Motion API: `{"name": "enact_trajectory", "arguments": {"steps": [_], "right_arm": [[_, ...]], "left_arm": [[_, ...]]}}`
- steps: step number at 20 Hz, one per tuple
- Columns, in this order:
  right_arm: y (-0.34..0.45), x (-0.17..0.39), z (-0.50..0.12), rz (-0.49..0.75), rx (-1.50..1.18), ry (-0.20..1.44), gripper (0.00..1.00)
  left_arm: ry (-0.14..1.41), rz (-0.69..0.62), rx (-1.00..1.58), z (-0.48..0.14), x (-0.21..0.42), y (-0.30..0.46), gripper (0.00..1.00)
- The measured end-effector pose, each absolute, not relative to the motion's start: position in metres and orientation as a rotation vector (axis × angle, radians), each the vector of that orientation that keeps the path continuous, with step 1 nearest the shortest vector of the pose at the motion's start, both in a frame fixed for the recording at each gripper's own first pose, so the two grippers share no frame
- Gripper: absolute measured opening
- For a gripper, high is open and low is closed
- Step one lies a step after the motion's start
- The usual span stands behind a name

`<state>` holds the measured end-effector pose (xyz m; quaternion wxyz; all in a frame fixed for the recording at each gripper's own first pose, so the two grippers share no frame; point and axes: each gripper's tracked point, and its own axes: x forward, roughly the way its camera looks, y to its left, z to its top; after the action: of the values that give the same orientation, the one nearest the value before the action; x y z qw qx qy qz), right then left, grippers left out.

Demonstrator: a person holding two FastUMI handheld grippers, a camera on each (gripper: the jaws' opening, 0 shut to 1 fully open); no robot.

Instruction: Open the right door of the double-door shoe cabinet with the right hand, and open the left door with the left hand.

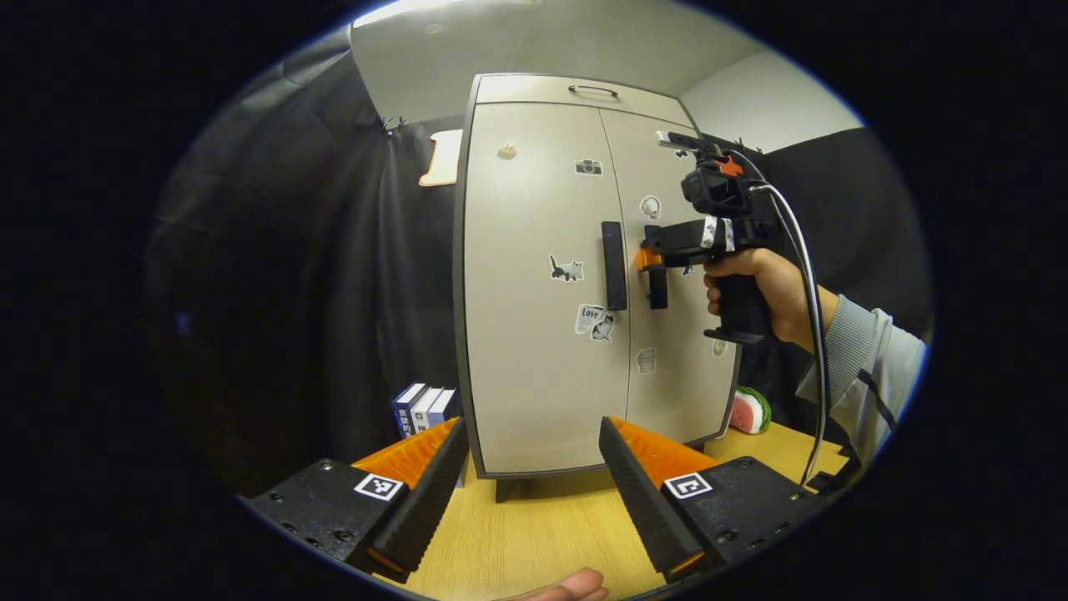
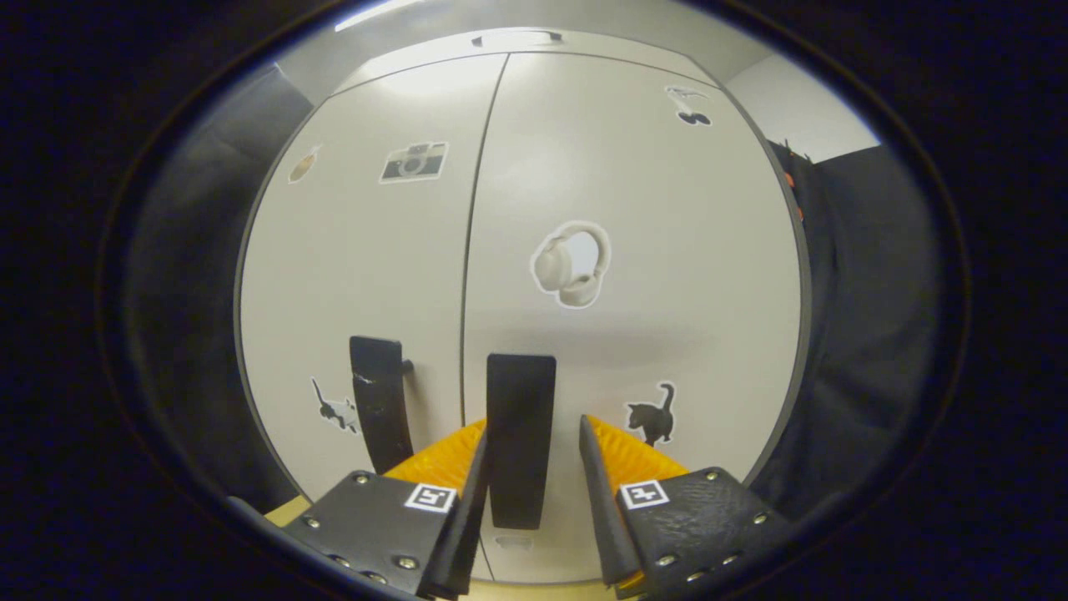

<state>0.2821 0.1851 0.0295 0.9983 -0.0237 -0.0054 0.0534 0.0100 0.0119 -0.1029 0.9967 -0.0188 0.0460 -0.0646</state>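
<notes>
While you look through the left gripper view, your left gripper (image 1: pixel 530 488) is wide open and holds nothing, low above the table (image 1: pixel 534 534) and well apart from the shoe cabinet (image 1: pixel 576 275); the left door handle (image 1: pixel 614 265) stands upright, ahead and higher. Your right gripper (image 1: pixel 651 260) is already at the right door handle (image 1: pixel 657 288). Through the right gripper view, that upright handle (image 2: pixel 521 438) stands between your right gripper's (image 2: pixel 531 480) fingers; the left finger is just beside it, the right finger apart, so not yet clamped.
</notes>
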Motion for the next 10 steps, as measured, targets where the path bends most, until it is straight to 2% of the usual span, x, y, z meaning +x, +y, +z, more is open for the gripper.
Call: {"name": "enact_trajectory", "arguments": {"steps": [1, 2, 3, 10], "right_arm": [[0.193, 0.282, 0.025, 0.126, -0.039, 0.006, 0.53], [0.188, 0.27, 0.031, 0.112, -0.018, 0.0, 0.39], [0.192, 0.282, 0.026, 0.105, -0.03, 0.02, 0.24], [0.192, 0.272, 0.025, 0.157, -0.018, 0.036, 0.24]], "left_arm": [[0.099, -0.125, -0.048, -0.105, 0.01, 0.014, 0.98], [0.106, -0.121, -0.054, -0.108, 0.01, 0.015, 0.98], [0.114, -0.115, -0.057, -0.109, 0.01, 0.017, 0.98], [0.085, -0.073, -0.037, -0.096, -0.004, 0.032, 0.98]]}}
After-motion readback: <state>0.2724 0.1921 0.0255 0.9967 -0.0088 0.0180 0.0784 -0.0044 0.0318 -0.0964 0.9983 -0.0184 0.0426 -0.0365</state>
